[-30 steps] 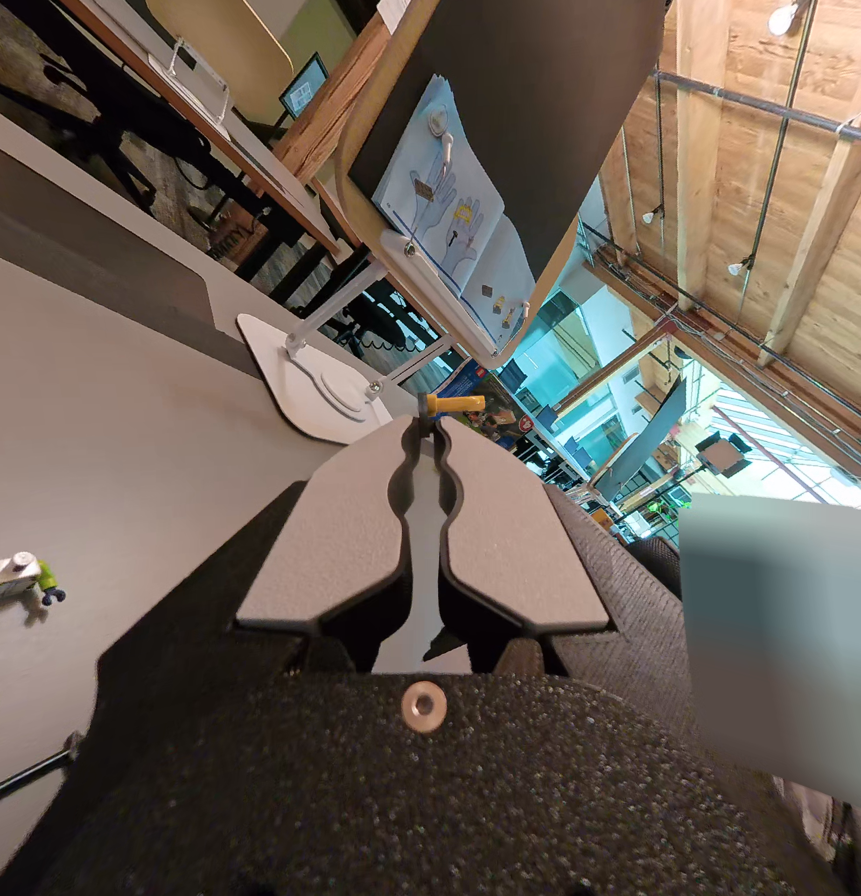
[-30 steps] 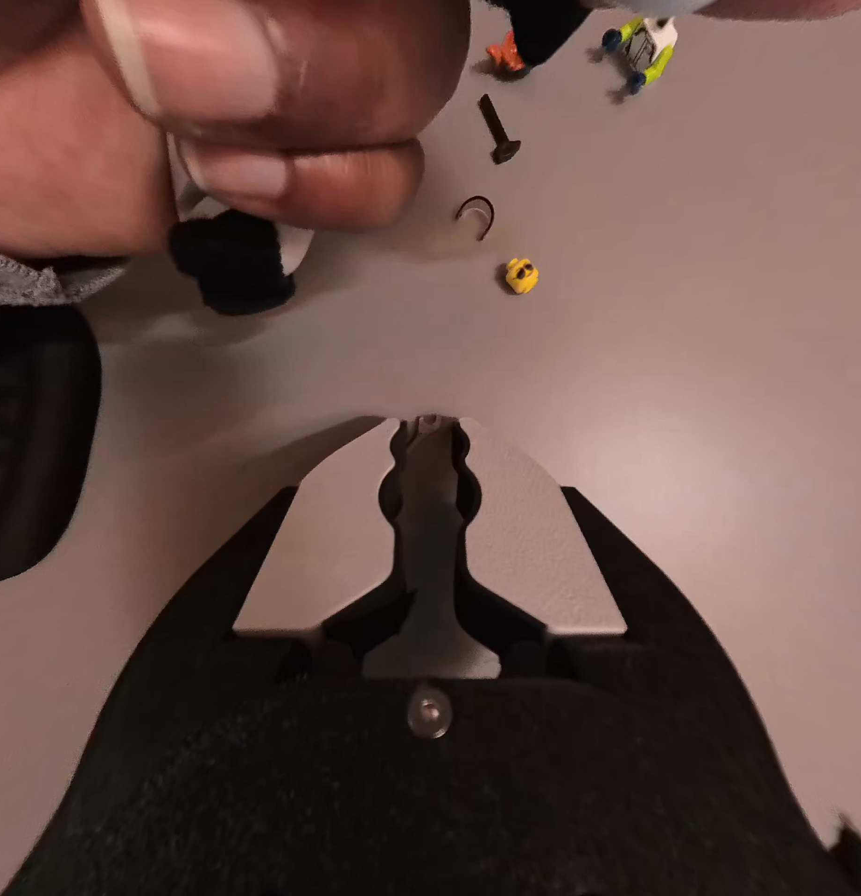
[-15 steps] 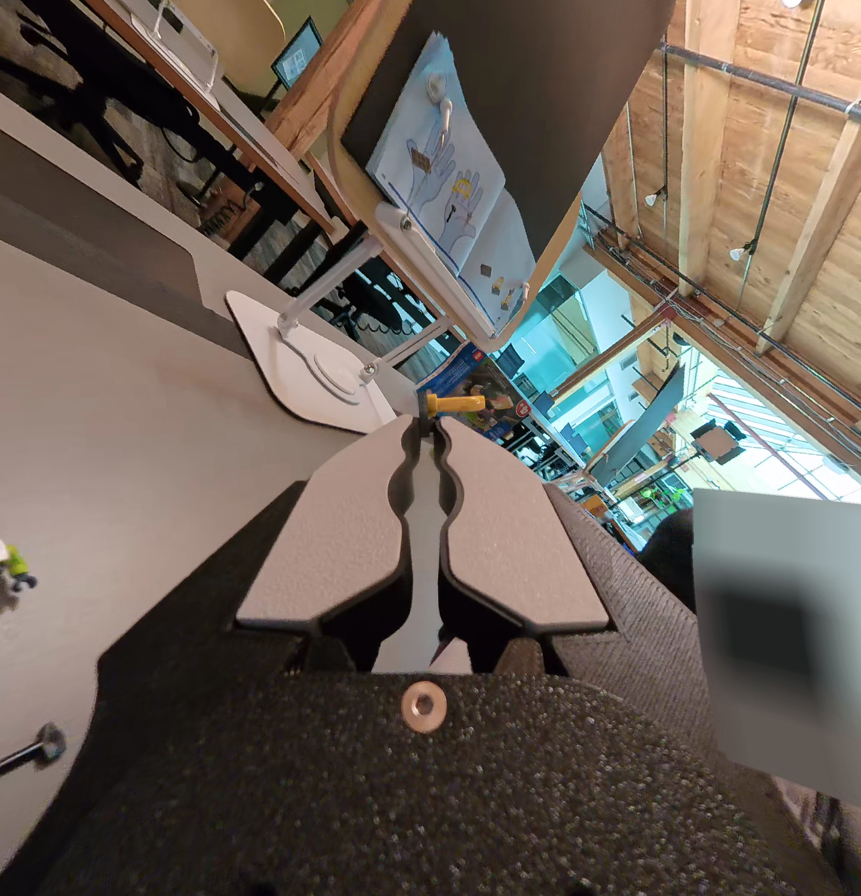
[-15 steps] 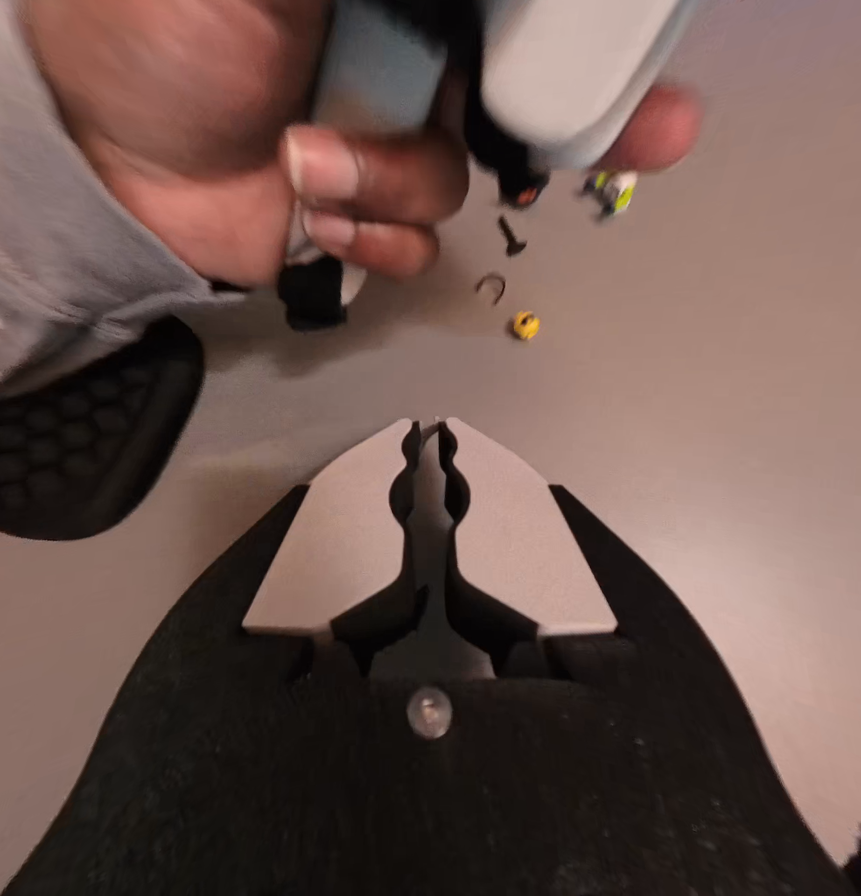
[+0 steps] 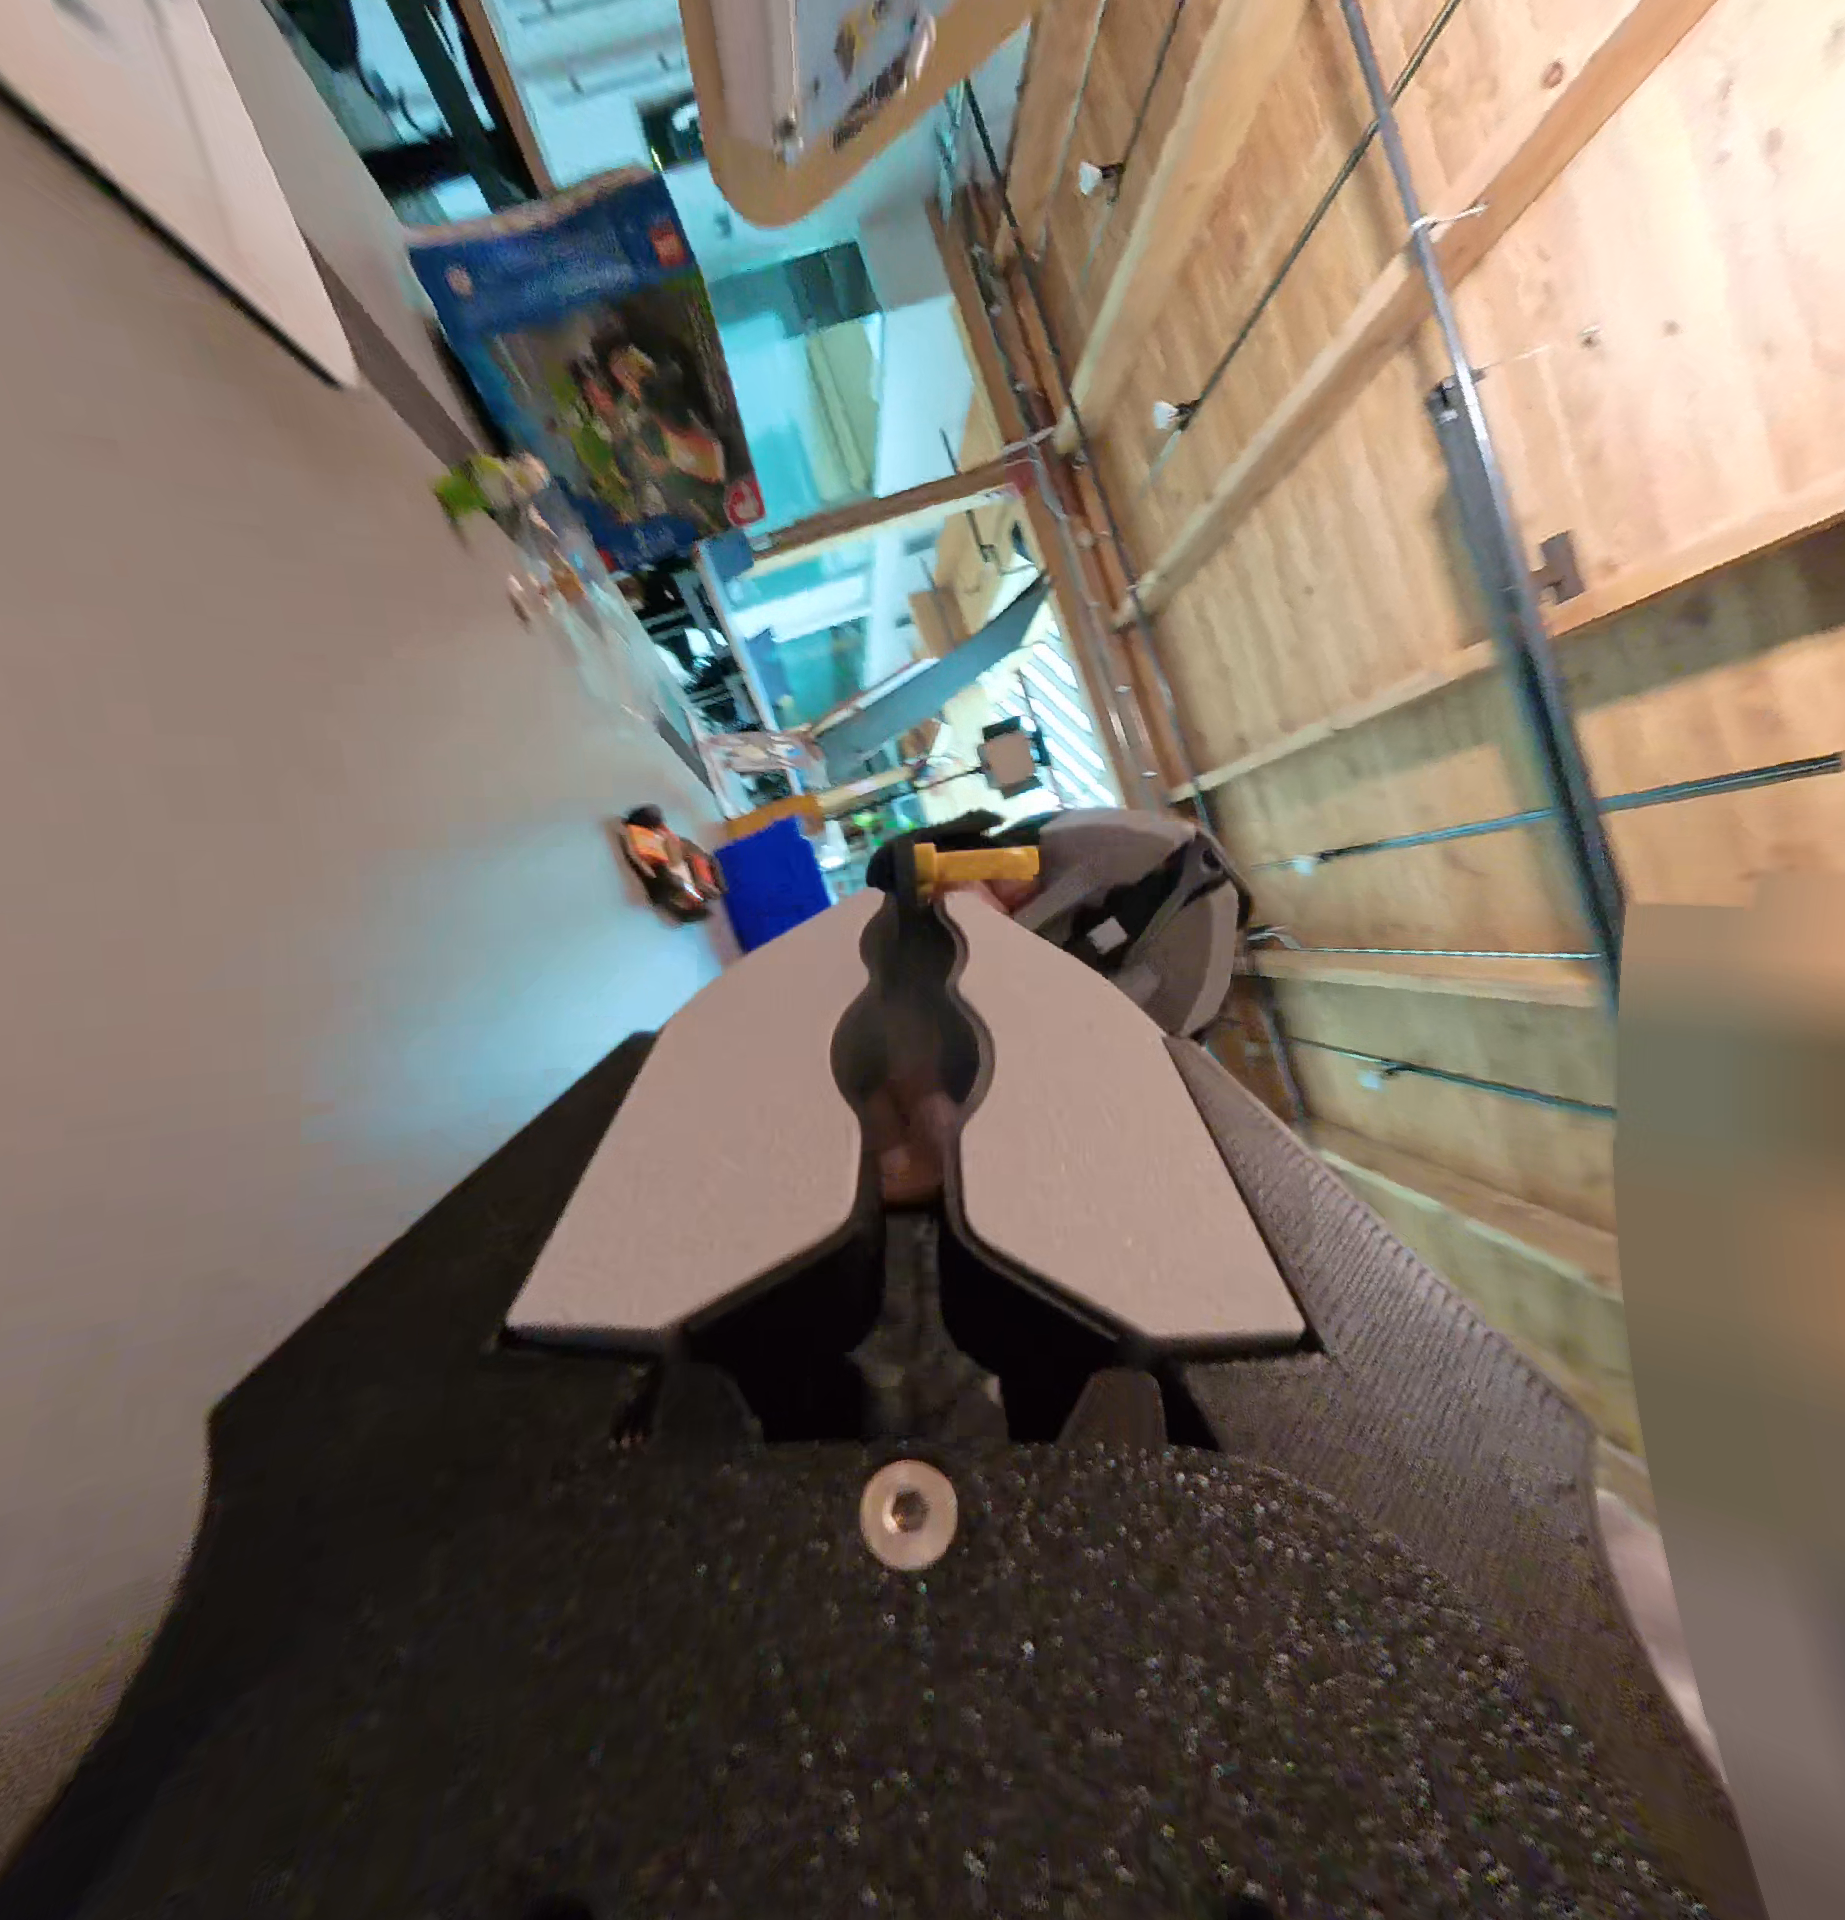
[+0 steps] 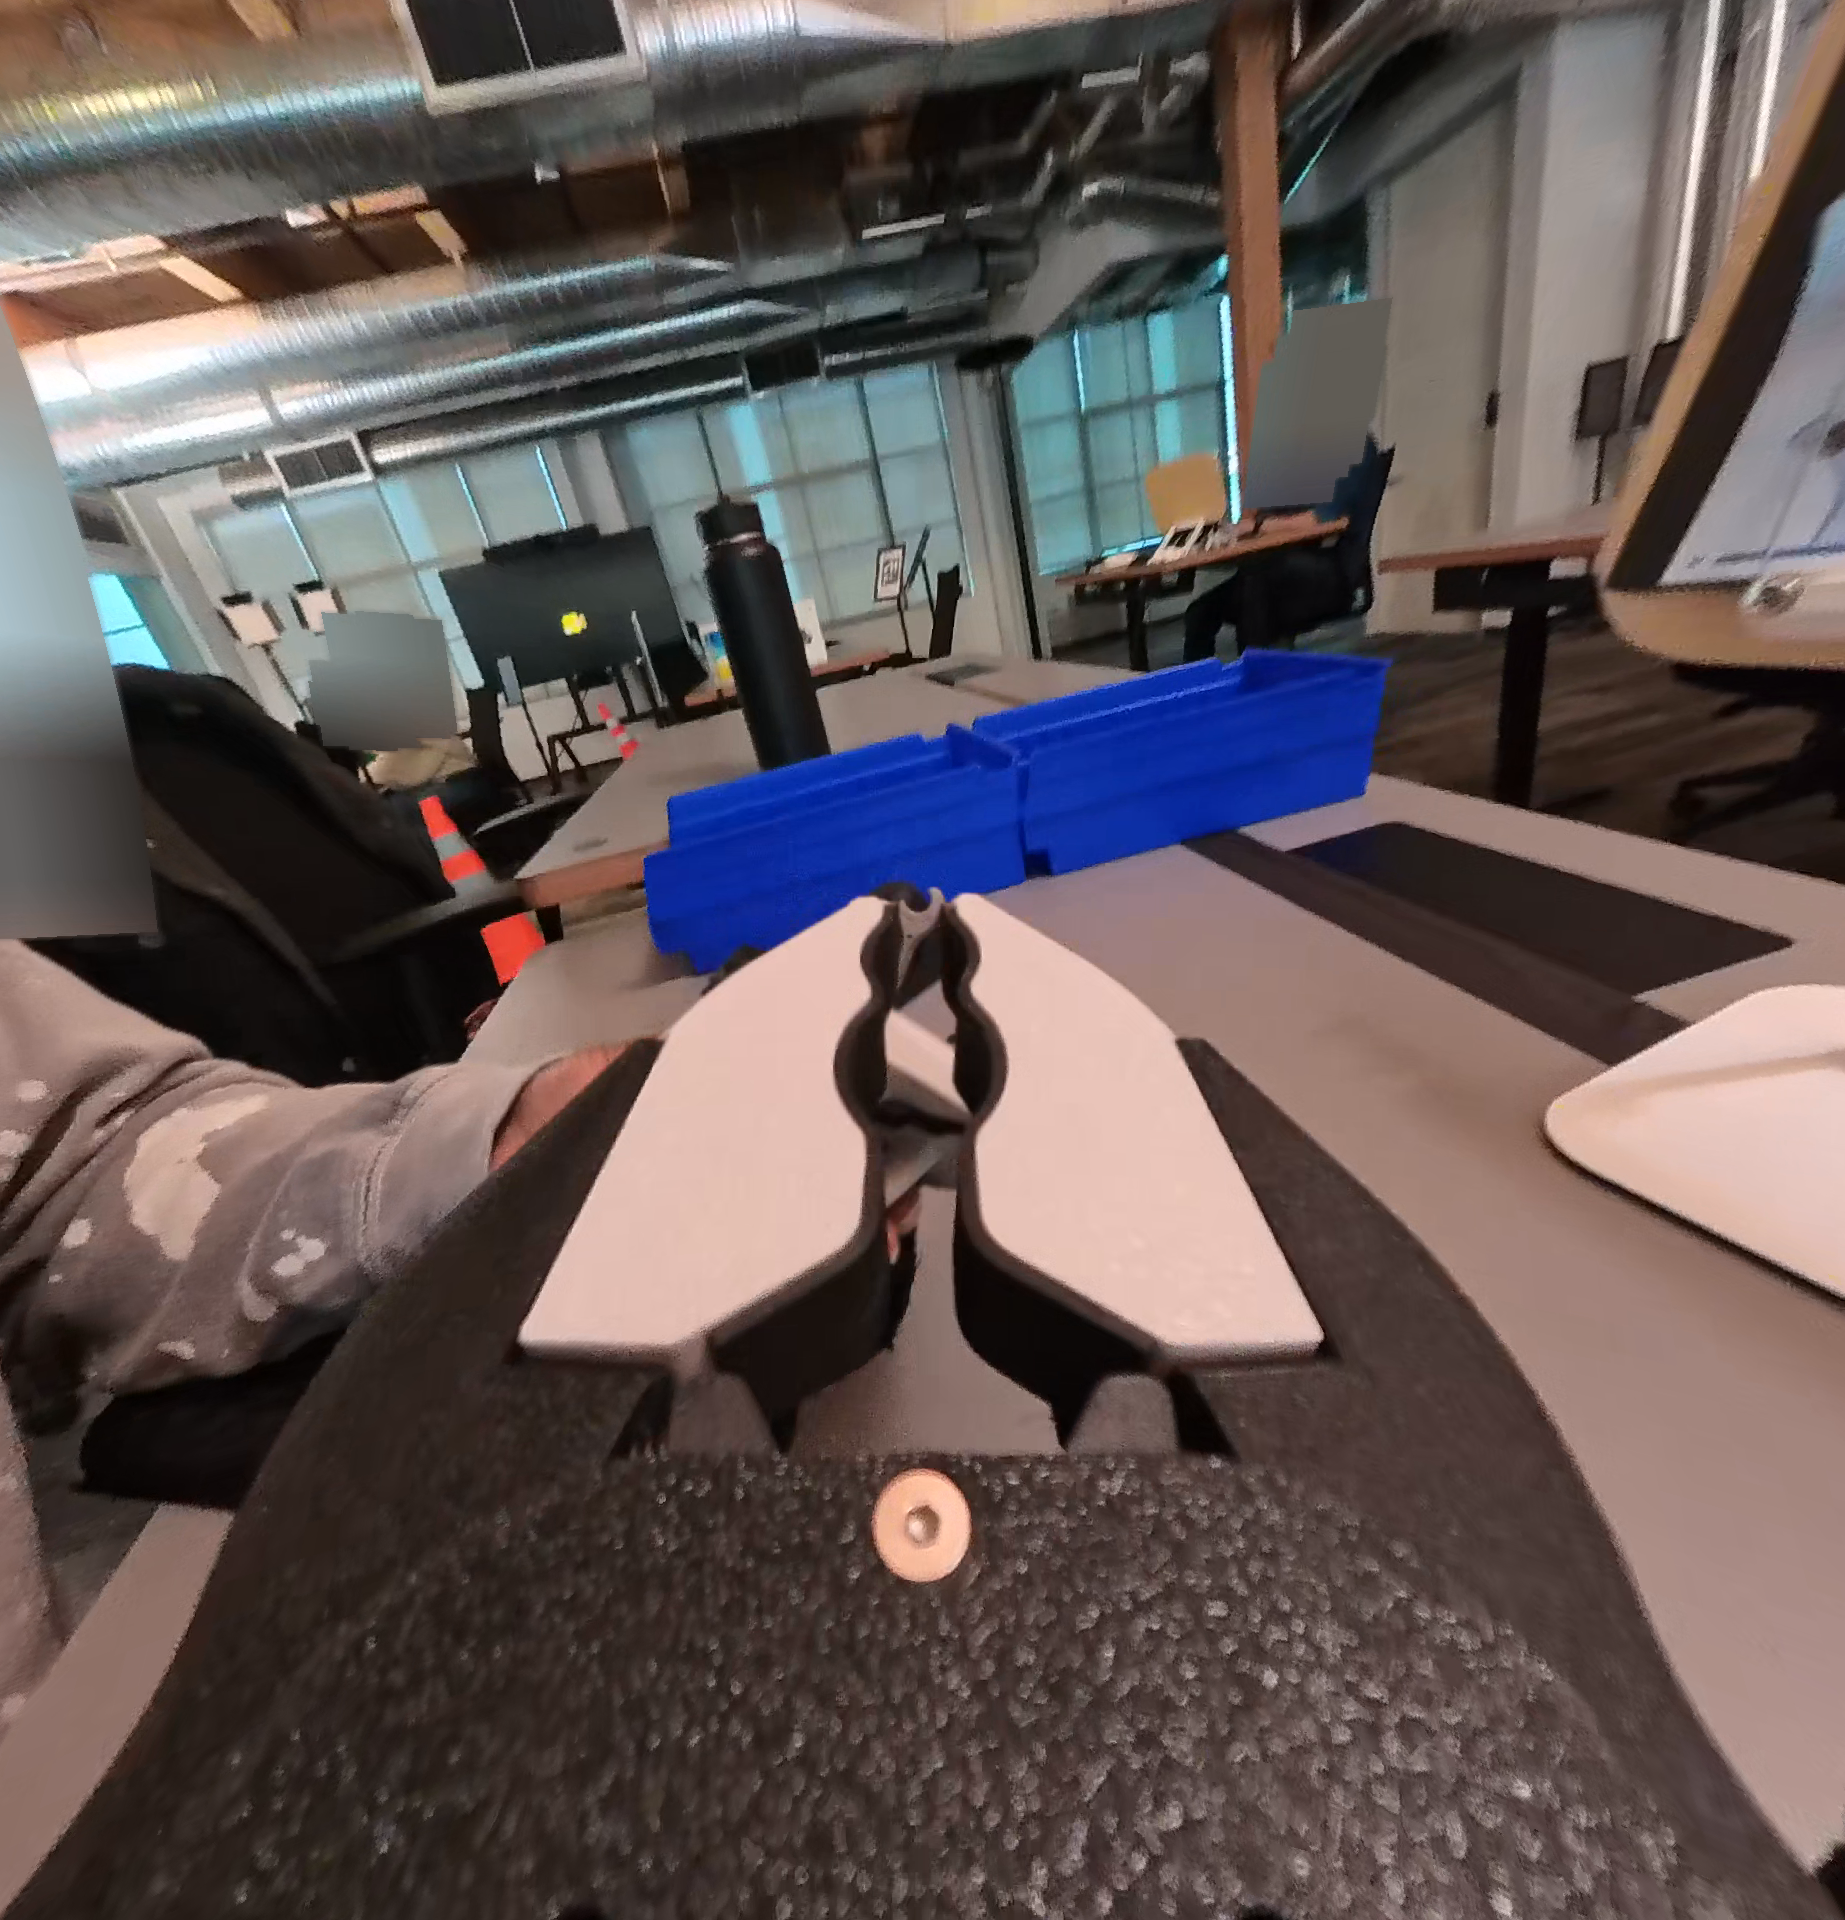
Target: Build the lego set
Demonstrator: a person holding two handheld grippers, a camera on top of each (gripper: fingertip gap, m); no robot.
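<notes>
Left gripper [image 5: 916, 902] pinches a yellow pin [image 5: 975, 864]; only the right view shows the right gripper [image 6: 920, 914] nipping something small, seemingly grey, before blue bins [image 6: 1011, 821] at the table's [image 6: 1261, 997] far edge.

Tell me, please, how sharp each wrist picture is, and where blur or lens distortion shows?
Left wrist view: the left gripper and its yellow pin are fairly crisp, while the table and the blue box are smeared by motion; the beams bend from the wide-angle lens. Right wrist view: mostly sharp at the right gripper and blue bins, softer toward the edges.
</notes>
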